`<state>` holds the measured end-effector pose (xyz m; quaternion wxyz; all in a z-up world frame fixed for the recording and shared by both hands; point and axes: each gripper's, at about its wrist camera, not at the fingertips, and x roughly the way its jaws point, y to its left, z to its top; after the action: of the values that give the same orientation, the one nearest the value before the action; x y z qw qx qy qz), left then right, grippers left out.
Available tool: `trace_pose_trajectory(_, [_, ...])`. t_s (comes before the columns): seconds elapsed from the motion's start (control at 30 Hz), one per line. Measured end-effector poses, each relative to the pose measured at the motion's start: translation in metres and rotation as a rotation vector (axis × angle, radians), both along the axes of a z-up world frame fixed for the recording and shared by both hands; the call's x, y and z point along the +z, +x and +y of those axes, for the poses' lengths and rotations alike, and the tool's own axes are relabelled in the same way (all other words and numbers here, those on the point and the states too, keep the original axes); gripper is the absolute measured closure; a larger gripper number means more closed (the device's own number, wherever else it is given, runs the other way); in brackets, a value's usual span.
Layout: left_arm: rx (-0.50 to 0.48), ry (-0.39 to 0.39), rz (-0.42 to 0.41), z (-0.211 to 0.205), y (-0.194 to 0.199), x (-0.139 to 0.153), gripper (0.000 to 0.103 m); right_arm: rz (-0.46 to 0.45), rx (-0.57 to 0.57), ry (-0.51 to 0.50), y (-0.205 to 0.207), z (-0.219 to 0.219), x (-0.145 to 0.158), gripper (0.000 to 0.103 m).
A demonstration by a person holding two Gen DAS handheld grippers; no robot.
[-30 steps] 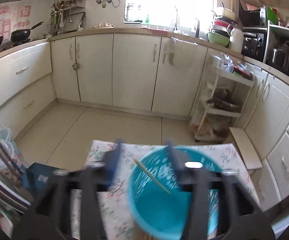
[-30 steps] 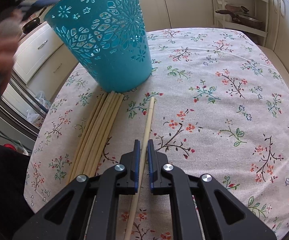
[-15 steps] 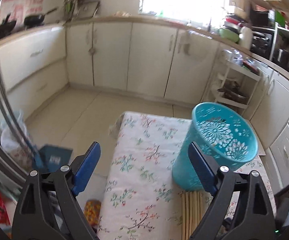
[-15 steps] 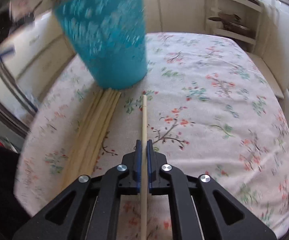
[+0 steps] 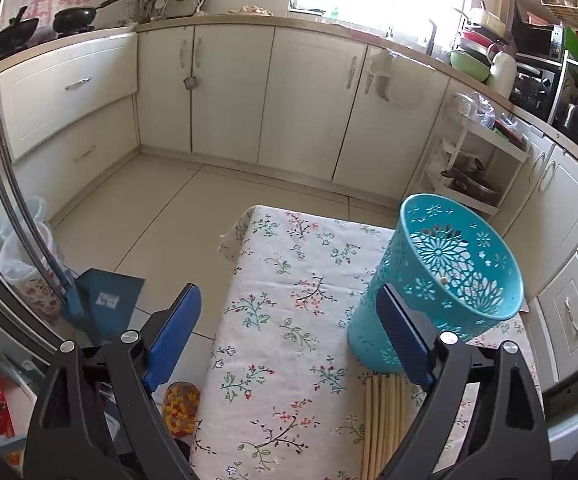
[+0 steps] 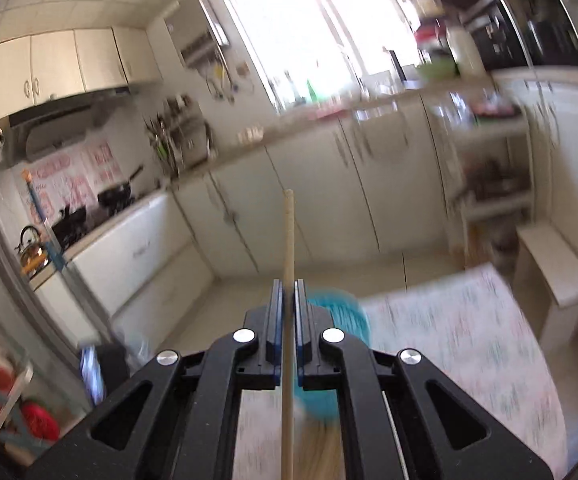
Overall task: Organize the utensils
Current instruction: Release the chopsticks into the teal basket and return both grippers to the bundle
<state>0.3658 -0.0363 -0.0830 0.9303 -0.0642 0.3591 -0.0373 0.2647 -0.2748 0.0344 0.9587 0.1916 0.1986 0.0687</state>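
Note:
A teal perforated basket (image 5: 445, 280) stands tilted on the floral tablecloth (image 5: 289, 320), with a chopstick tip showing inside it. A bundle of wooden chopsticks (image 5: 385, 416) lies on the cloth just in front of it. My left gripper (image 5: 289, 336) is open and empty, its right finger close beside the basket. My right gripper (image 6: 288, 312) is shut on a single wooden chopstick (image 6: 288, 240), held lifted and pointing up and forward above the basket (image 6: 337, 312), which shows blurred below the fingers.
Cream kitchen cabinets (image 5: 229, 92) ring the room. A white shelf rack (image 5: 473, 168) with pans stands past the table's far end. Bags and a blue box (image 5: 105, 300) sit on the floor at left. The table's left edge drops off near my left finger.
My right gripper has lifted the single chopstick off the cloth and tilted it upward. My left gripper let go of the basket, opened and drew back to the left.

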Motion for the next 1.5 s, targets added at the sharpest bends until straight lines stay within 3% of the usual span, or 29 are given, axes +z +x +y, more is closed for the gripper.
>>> trace_pose_trajectory(0.17, [0.038, -0.010, 0.033, 0.007, 0.007, -0.010, 0.018, -0.038, -0.110, -0.064, 0.067, 0.015, -0.008, 0.097])
trace_pose_trajectory(0.33, [0.044, -0.019, 0.046, 0.009, 0.011, -0.014, 0.018, 0.058, -0.132, -0.093, 0.092, 0.019, -0.046, 0.097])
trace_pose_trajectory(0.5, [0.041, -0.033, 0.049, 0.010, 0.011, -0.013, 0.017, 0.102, -0.063, -0.137, 0.065, 0.029, -0.060, 0.089])
trace_pose_trajectory(0.7, [0.062, -0.034, 0.062, 0.015, 0.012, -0.014, 0.016, 0.061, -0.044, -0.134, 0.002, 0.030, -0.052, 0.077])
trace_pose_trajectory(0.8, [0.079, -0.045, 0.085, 0.022, 0.014, -0.018, 0.016, 0.099, -0.056, -0.158, -0.043, 0.034, -0.072, 0.074])
trace_pose_trajectory(0.83, [0.084, -0.048, 0.093, 0.023, 0.015, -0.019, 0.016, 0.167, -0.044, -0.180, -0.055, 0.038, -0.093, 0.074])
trace_pose_trajectory(0.97, [0.091, -0.055, 0.117, 0.025, 0.015, -0.025, 0.016, 0.403, 0.013, -0.189, -0.053, 0.047, -0.163, 0.076])
trace_pose_trajectory(1.07, [0.085, -0.027, 0.119, 0.022, 0.013, -0.028, 0.015, 0.486, 0.017, -0.194, -0.035, 0.049, -0.195, 0.081])
trace_pose_trajectory(1.37, [0.029, 0.055, 0.172, 0.020, 0.010, -0.049, 0.015, 0.538, 0.025, -0.240, -0.005, 0.059, -0.220, 0.086])
trace_pose_trajectory(1.43, [-0.008, 0.076, 0.199, 0.015, 0.008, -0.056, 0.015, 0.536, 0.024, -0.290, -0.007, 0.063, -0.222, 0.094])
trace_pose_trajectory(1.5, [-0.060, 0.100, 0.237, 0.004, 0.006, -0.068, 0.015, 0.542, 0.037, -0.300, -0.007, 0.060, -0.222, 0.096])
